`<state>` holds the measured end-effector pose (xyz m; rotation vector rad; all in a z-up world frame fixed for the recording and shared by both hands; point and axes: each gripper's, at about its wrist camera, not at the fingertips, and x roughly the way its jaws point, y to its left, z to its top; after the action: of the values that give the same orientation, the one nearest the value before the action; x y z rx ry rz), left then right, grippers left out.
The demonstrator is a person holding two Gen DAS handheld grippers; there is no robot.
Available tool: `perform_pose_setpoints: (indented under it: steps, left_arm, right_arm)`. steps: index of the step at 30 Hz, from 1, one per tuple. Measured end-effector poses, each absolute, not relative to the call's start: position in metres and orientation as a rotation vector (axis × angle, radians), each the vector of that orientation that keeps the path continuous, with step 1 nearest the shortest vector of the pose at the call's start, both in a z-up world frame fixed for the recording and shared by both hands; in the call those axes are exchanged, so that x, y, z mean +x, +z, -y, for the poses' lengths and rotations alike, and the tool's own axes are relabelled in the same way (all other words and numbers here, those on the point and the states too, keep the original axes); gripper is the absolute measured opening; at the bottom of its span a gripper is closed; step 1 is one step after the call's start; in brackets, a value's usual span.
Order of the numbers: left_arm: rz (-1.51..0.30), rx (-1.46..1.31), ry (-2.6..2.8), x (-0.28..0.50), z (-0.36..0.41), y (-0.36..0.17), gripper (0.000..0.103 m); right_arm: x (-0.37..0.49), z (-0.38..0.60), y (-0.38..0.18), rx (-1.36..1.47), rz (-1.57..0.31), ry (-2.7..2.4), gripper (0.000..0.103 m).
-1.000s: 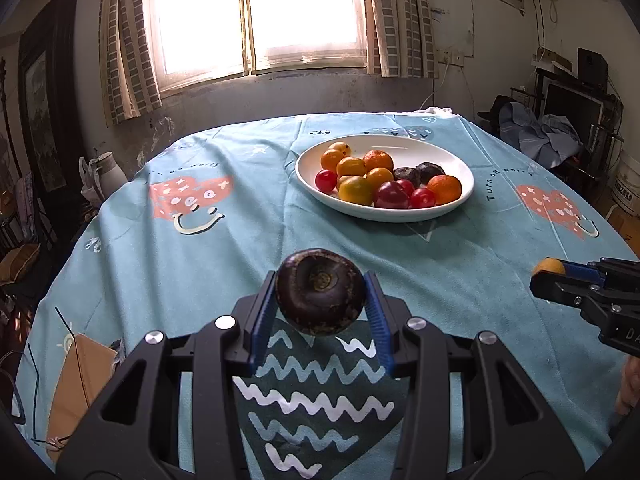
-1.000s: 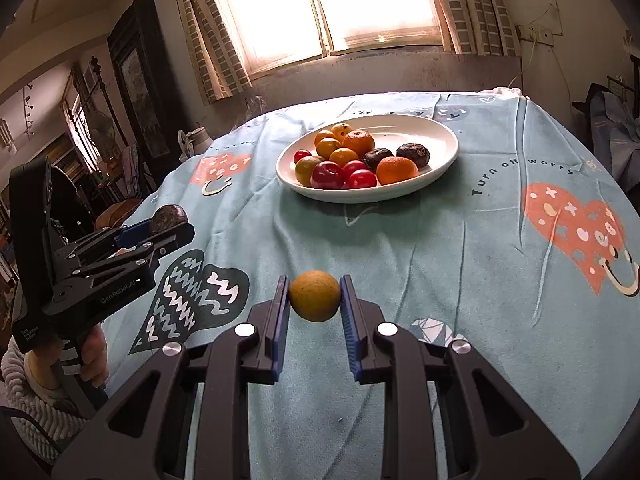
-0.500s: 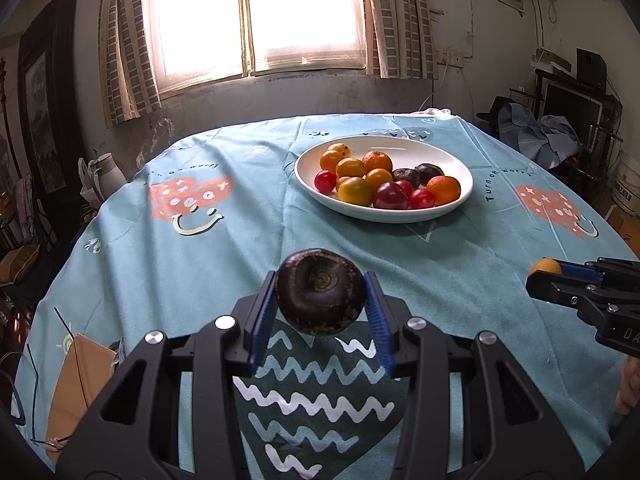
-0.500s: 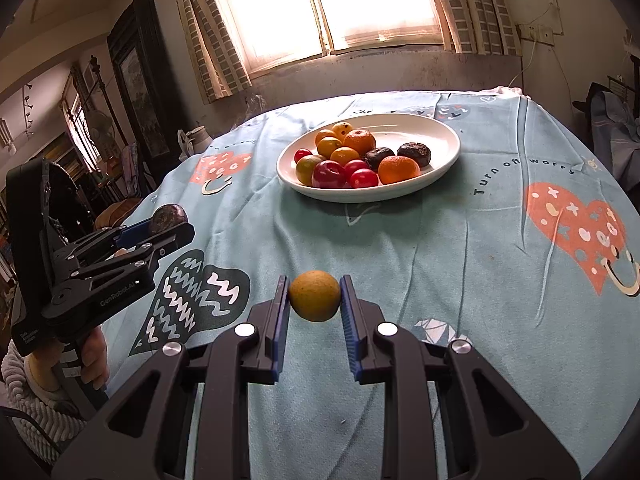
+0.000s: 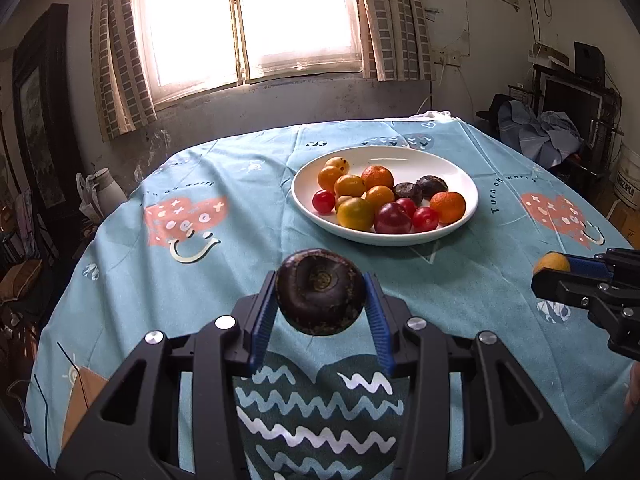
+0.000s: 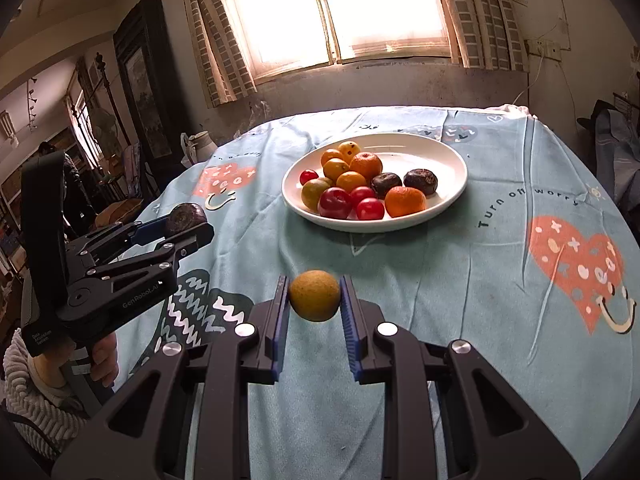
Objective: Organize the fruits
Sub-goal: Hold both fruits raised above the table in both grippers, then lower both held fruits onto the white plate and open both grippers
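On the blue tablecloth (image 5: 248,280) sits a big white plate (image 5: 460,176) already full of fruit. Two fruits are not on it yet. Near the plate, the left gripper (image 5: 320,308) squeezes a dark round fruit (image 5: 320,298), and the right gripper (image 6: 315,300) pinches a small yellow fruit (image 6: 315,295).

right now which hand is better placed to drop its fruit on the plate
Probably the right. Both grippers hold fruit short of the white plate. The right gripper with its yellow fruit faces bare plate beside the oranges; the left gripper with its dark fruit faces the piled side.
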<state>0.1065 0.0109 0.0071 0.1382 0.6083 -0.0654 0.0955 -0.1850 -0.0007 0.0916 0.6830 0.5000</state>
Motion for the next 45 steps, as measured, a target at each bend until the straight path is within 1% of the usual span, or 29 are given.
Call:
perform_pose_setpoints:
  steps: [12,19,26,27,28,29,30,32,33,34,40,43,44,45]
  left_arm:
    - [-0.606,0.159,-0.065,0.176,0.005,0.018,0.043]
    - [-0.609,0.152,-0.075,0.216,0.017,0.017,0.043]
    - [-0.635,0.147,-0.086,0.25,0.024,0.002,0.044]
    - [-0.638,0.144,-0.083,0.255,0.025,-0.001,0.045]
    - [-0.639,0.145,-0.076,0.259,0.025,-0.004,0.046]
    - [-0.638,0.149,-0.071,0.263,0.026,-0.006,0.05]
    - [-0.641,0.154,-0.069,0.265,0.026,-0.008,0.055]
    - [-0.64,0.164,-0.069,0.266,0.026,-0.011,0.057]
    - [-0.639,0.166,-0.064,0.265,0.026,-0.011,0.064]
    - [-0.634,0.166,-0.055,0.264,0.025,-0.011,0.067]
    - [-0.597,0.163,-0.046,0.239,0.022,0.003,0.068]
    - [-0.585,0.148,-0.044,0.218,0.018,0.01,0.072]
    - [-0.58,0.146,-0.04,0.21,0.018,0.012,0.077]
    - [-0.572,0.146,-0.034,0.201,0.017,0.014,0.079]
  right_arm:
    - [0.167,0.183,0.024,0.047,-0.667,0.438,0.025]
    - [0.206,0.182,0.015,0.058,-0.689,0.41,0.025]
    - [0.237,0.179,-0.001,0.046,-0.709,0.37,0.025]
    - [0.243,0.178,-0.004,0.04,-0.71,0.357,0.03]
    - [0.249,0.178,-0.008,0.032,-0.713,0.341,0.033]
    - [0.252,0.178,-0.01,0.025,-0.711,0.319,0.052]
    - [0.253,0.179,-0.011,0.027,-0.697,0.303,0.059]
    - [0.25,0.181,-0.013,0.034,-0.685,0.309,0.059]
    - [0.248,0.182,-0.012,0.038,-0.689,0.314,0.059]
    - [0.245,0.184,-0.01,0.045,-0.683,0.312,0.059]
    - [0.215,0.194,0.004,0.082,-0.655,0.322,0.059]
    - [0.192,0.196,0.008,0.09,-0.647,0.332,0.059]
    - [0.183,0.196,0.009,0.092,-0.647,0.338,0.059]
    - [0.173,0.195,0.008,0.094,-0.646,0.344,0.059]
